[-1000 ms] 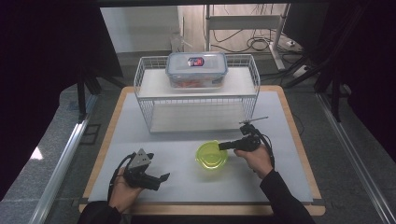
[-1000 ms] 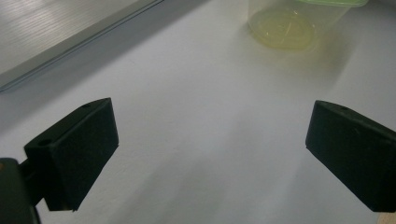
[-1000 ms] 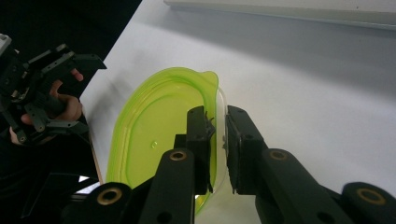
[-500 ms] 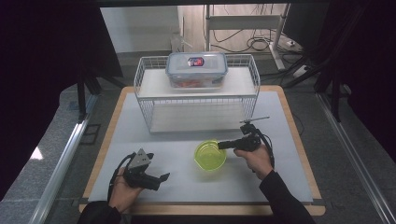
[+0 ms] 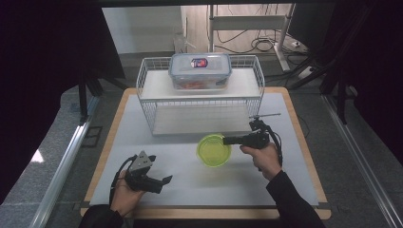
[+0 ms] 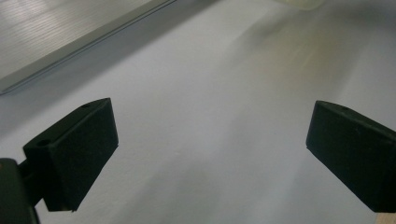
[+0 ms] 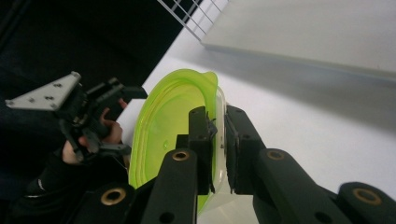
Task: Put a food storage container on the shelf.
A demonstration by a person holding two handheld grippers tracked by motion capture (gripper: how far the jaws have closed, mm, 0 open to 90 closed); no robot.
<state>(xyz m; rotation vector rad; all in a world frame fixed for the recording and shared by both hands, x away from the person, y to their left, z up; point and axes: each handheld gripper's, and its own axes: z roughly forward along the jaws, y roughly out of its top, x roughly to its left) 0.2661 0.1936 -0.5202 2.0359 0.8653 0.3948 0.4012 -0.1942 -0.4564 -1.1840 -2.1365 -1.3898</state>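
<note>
A round clear tub with a lime-green lid (image 5: 214, 149) sits just above the white mat, in front of the wire rack. My right gripper (image 5: 228, 140) comes in from the right and is shut on its rim. In the right gripper view the two black jaws (image 7: 217, 126) pinch the edge of the green-lidded tub (image 7: 163, 121), one pad inside and one outside. My left gripper (image 5: 160, 183) rests low at the front left of the mat, open. Its jaws (image 6: 210, 154) stand wide apart over bare white mat. The left gripper (image 7: 88, 114) also appears beyond the tub.
A white wire rack (image 5: 199, 102) stands at the back of the mat, with a clear latched food box (image 5: 200, 70) on its top shelf and a bare lower shelf. The wooden table edge (image 5: 204, 211) runs along the front. Dark drapes flank both sides.
The right gripper has risen a little with the green-lidded tub still in its jaws. The left gripper has stayed where it was.
</note>
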